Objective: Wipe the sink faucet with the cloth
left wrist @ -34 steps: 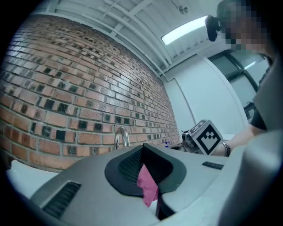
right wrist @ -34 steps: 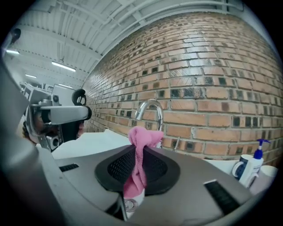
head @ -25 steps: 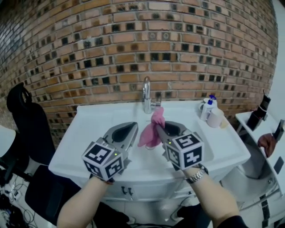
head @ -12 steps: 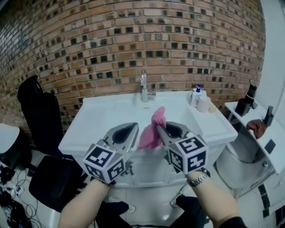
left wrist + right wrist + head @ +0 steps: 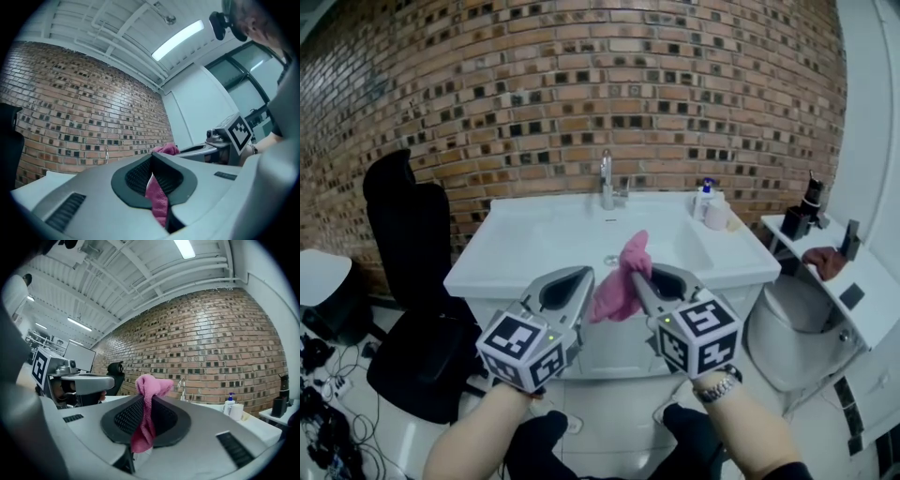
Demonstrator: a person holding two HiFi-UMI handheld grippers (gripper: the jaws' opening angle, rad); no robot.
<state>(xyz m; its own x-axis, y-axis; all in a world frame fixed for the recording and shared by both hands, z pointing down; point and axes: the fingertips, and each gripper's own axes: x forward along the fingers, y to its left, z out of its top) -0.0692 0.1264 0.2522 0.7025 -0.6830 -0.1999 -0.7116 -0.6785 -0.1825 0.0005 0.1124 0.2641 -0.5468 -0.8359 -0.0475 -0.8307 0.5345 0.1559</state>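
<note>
A pink cloth [image 5: 620, 279] hangs from my right gripper [image 5: 635, 274], which is shut on it. In the right gripper view the cloth [image 5: 149, 386] bunches above the tips of the right gripper [image 5: 146, 401] and trails down between the pads. Just left of it my left gripper [image 5: 581, 275] is shut and holds nothing. In the left gripper view the cloth [image 5: 165, 149] shows beyond the closed left gripper [image 5: 151, 161]. The chrome faucet [image 5: 607, 184] stands at the back of the white sink [image 5: 534, 246], well ahead of both grippers and apart from them. It also appears as a small faucet [image 5: 182, 388] in the right gripper view.
A soap bottle [image 5: 704, 199] and a white cup [image 5: 718, 214] stand at the sink's back right. A black office chair [image 5: 412, 262] is left of the cabinet. A toilet [image 5: 787, 337] and a white shelf [image 5: 859, 302] with small items are on the right. A brick wall stands behind the sink.
The sink and faucet have drawn away and sit smaller and farther off. Both grippers have pulled back from the basin together, and the cloth stays in the right one.
</note>
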